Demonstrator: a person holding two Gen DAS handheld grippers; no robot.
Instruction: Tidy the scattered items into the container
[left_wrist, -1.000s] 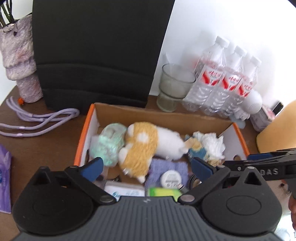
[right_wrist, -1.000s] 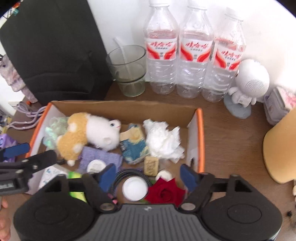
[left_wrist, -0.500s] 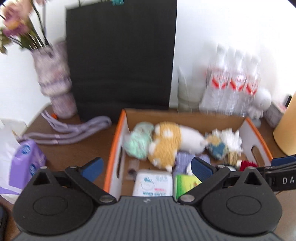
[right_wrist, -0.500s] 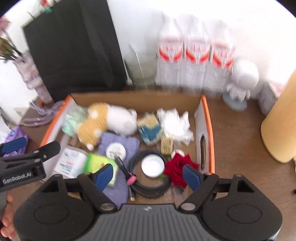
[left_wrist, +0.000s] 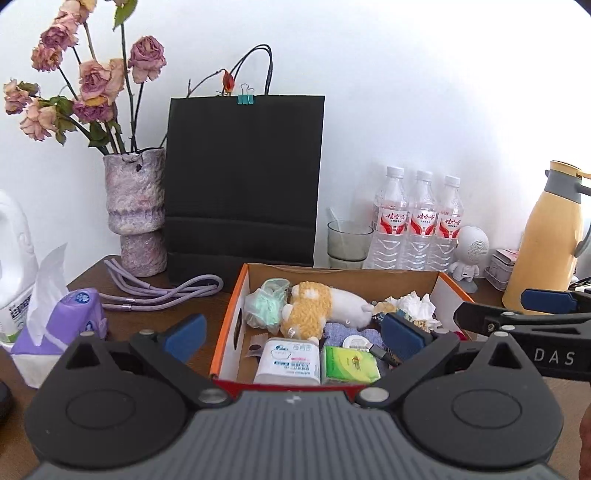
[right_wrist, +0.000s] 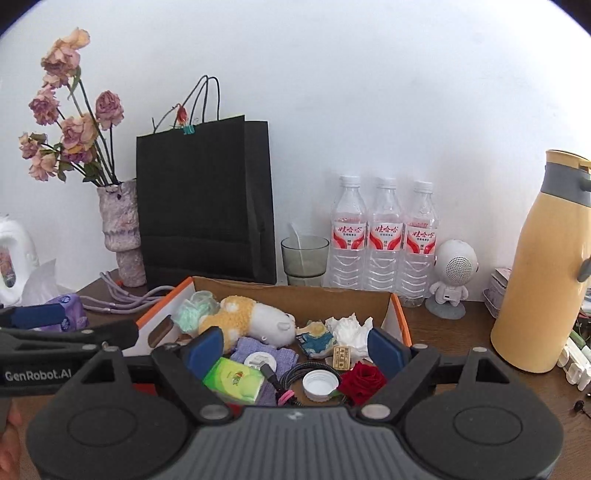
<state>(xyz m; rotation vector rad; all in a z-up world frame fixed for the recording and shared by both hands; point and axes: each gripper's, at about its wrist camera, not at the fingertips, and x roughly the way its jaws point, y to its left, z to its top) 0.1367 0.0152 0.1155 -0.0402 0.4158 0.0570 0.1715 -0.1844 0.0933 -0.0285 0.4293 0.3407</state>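
My left gripper (right_wrist: 29, 325) says GenRobot.AI, the right gripper (left_wrist: 546, 306) DAS. Both are spread wide, empty, with the cardboard box (right_wrist: 400, 321) just beyond them.

On the worktop (right_wrist: 443, 332) a cardboard box (right_wrist: 400, 319) sits in the middle. In it a plush toy (right_wrist: 243, 319) lies at the back, a crumpled tissue (right_wrist: 349, 328) to its right, a bottle cap (right_wrist: 319, 384) and an artificial rose (right_wrist: 364, 380) nearer the front. Behind the box stand a paper bag (right_wrist: 207, 199), a glass (right_wrist: 304, 258) and three water bottles (right_wrist: 384, 236) in a row. A vase of dried flowers (right_wrist: 120, 229) stands left of the bag, a thermos jug (right_wrist: 543, 273) far right. A tissue pack (left_wrist: 62, 325) lies left of the box.
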